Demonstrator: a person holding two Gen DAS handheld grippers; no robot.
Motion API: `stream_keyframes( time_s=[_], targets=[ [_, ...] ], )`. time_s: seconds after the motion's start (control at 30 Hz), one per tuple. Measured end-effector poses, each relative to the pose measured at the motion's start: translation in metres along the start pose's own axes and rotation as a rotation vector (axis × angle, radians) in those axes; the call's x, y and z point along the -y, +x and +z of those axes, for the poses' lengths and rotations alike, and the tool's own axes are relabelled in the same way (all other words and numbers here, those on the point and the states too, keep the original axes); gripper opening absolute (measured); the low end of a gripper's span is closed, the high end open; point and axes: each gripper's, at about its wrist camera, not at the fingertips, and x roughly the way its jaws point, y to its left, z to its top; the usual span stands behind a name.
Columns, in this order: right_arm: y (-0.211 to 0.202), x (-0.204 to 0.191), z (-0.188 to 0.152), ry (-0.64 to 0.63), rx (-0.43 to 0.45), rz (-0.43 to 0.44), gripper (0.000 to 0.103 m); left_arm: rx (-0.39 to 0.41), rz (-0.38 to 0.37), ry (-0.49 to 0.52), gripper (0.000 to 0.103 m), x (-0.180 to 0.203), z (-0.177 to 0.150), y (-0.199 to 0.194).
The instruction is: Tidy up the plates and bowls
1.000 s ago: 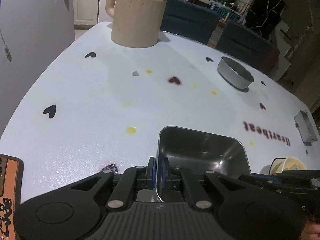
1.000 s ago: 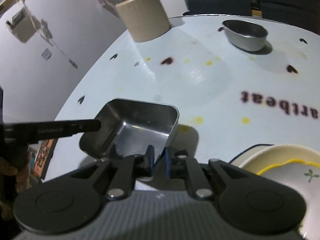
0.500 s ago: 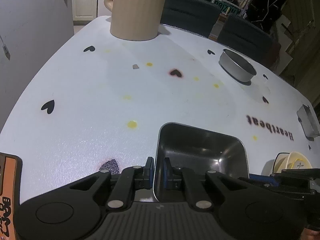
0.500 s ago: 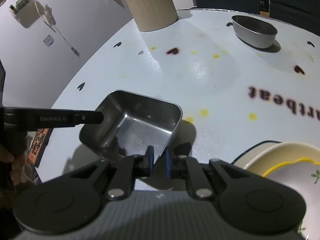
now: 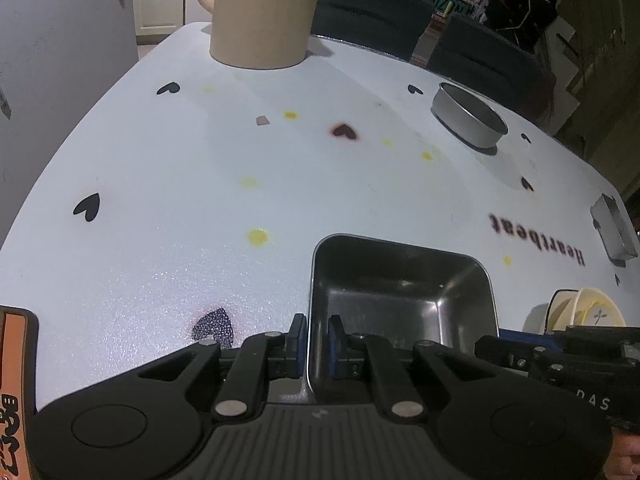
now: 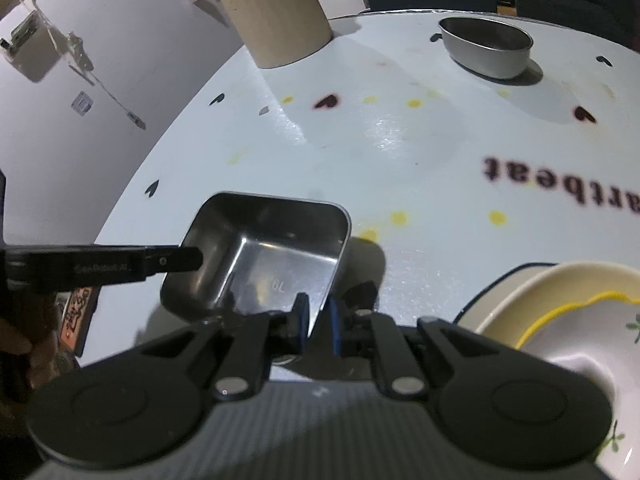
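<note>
Heart-printed white table point(image 5: 168, 184), dark chairs point(image 5: 372, 12) at 12 o'clock: three steel pans, both grippers pinching one square pan point(image 5: 400, 296).

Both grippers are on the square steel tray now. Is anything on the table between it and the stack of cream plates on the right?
Nothing visible. In the right wrist view only bare tablecloth and the tray's shadow lie between the square steel tray and the cream plates. The left gripper and right gripper each pinch a wall.
</note>
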Motion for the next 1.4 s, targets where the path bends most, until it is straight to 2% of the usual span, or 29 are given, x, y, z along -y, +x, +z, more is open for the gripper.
stream_keyframes(
  time_s=[0.23, 0.3, 0.43, 0.5, 0.63, 0.73, 0.8, 0.87, 0.93, 1.0, 1.17, 1.27, 1.4],
  targets=[
    [-0.003, -0.004, -0.003, -0.007, -0.004, -0.001, 0.015, -0.009, 0.007, -0.005, 0.016, -0.003, -0.001, -0.001],
    [-0.004, -0.004, -0.003, -0.004, -0.002, -0.002, 0.016, -0.008, 0.009, -0.009, 0.022, -0.005, -0.001, -0.002],
    [-0.006, -0.002, -0.003, 0.011, -0.001, -0.007, 0.017, -0.006, 0.011, -0.008, 0.027, -0.005, -0.002, -0.007],
    [-0.007, 0.001, -0.003, 0.026, 0.002, -0.005, 0.020, -0.004, 0.012, -0.001, 0.037, -0.004, -0.002, -0.010],
    [-0.014, 0.002, -0.003, 0.032, 0.025, -0.001, 0.032, 0.008, 0.026, 0.016, 0.045, 0.001, -0.003, -0.019],
    [-0.020, 0.000, -0.004, 0.026, 0.046, -0.004, 0.041, 0.020, 0.034, 0.022, 0.055, 0.005, -0.004, -0.027],
    [-0.024, -0.002, -0.005, 0.016, 0.060, -0.007, 0.045, 0.033, 0.042, 0.025, 0.067, 0.007, -0.004, -0.032],
    [-0.030, -0.003, -0.006, 0.001, 0.072, -0.005, 0.055, 0.047, 0.048, 0.026, 0.077, 0.009, -0.006, -0.038],
    [-0.037, -0.005, -0.007, -0.015, 0.092, -0.010, 0.061, 0.058, 0.055, 0.026, 0.082, 0.009, -0.007, -0.043],
    [-0.046, -0.005, -0.007, -0.025, 0.120, -0.017, 0.069, 0.063, 0.062, 0.016, 0.095, 0.009, -0.008, -0.047],
    [-0.067, 0.005, -0.009, -0.028, 0.174, -0.041, 0.084, 0.103, 0.071, -0.016, 0.101, 0.012, -0.005, -0.056],
    [-0.080, 0.016, -0.012, -0.026, 0.210, -0.069, 0.099, 0.129, 0.051, -0.019, 0.103, 0.023, 0.001, -0.060],
    [-0.097, 0.038, -0.017, -0.003, 0.255, -0.098, 0.103, 0.149, 0.030, 0.008, 0.103, 0.048, 0.010, -0.059]
  ],
)
